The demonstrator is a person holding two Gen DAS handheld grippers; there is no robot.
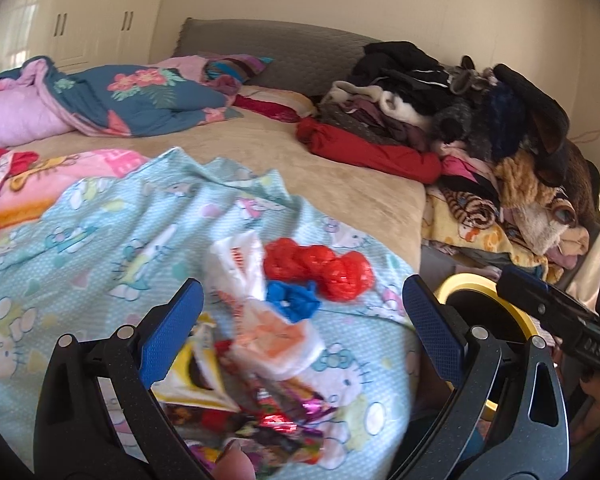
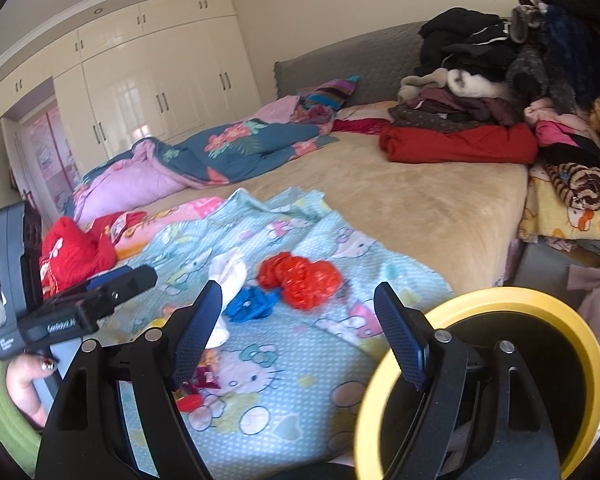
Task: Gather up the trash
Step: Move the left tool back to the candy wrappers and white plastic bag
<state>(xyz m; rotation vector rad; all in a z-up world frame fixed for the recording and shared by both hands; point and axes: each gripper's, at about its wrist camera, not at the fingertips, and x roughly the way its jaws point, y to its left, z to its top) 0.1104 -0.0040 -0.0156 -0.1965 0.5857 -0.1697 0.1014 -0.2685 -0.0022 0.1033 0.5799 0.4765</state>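
1. Bedroom; bed (image 2: pixel 440 208) under a tan plush cover, nearest end draped with a thin, wrinkled cartoon-print sheet (image 2: pixel 284 364).
2. Left hand-held gripper (image 1: pixel 300 332) jaws spread wide, empty, poised over the trash; right hand-held gripper (image 2: pixel 300 328) likewise agape and empty.
3. Yellow-rimmed bin (image 2: pixel 580 344), round with a dark interior, just beside the bed's edge.
4. Nearest trash: glossy foil wrappers (image 1: pixel 276 420), creased and flat; white plastic bag (image 1: pixel 256 300), limp and crumpled.
5. Beyond: blue scrap (image 1: pixel 294 298), then red crinkled plastic (image 1: pixel 320 268), lumpy and translucent.
6. Judged: first pick not yet made. Next: lower and pinch the soft film without catching the sheet.
7. Far: clothes heap (image 1: pixel 460 120), white wardrobes (image 2: pixel 140 80).
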